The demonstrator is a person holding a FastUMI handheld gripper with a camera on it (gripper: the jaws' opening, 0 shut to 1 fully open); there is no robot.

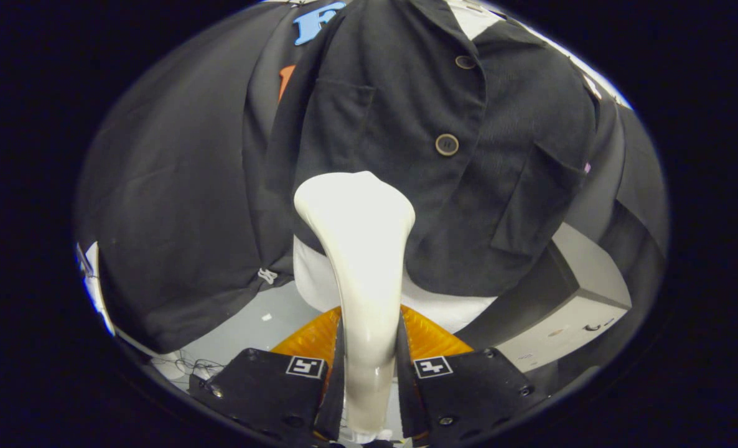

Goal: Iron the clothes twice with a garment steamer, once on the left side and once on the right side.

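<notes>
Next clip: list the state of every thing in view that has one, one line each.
Gripper: shut on the steamer's handle.
Steamer: held upright, head at the jacket's lower hem, near its middle; steam cannot be told.
Jacket: hanging on a white form, buttoned at the two buttons seen.
White form: upright, its lower part showing below the hem.

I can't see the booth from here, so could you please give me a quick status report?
Gripper shut on the garment steamer. Steamer head against the black jacket, low on its front, beside the lower button. Nothing in the way.
</notes>
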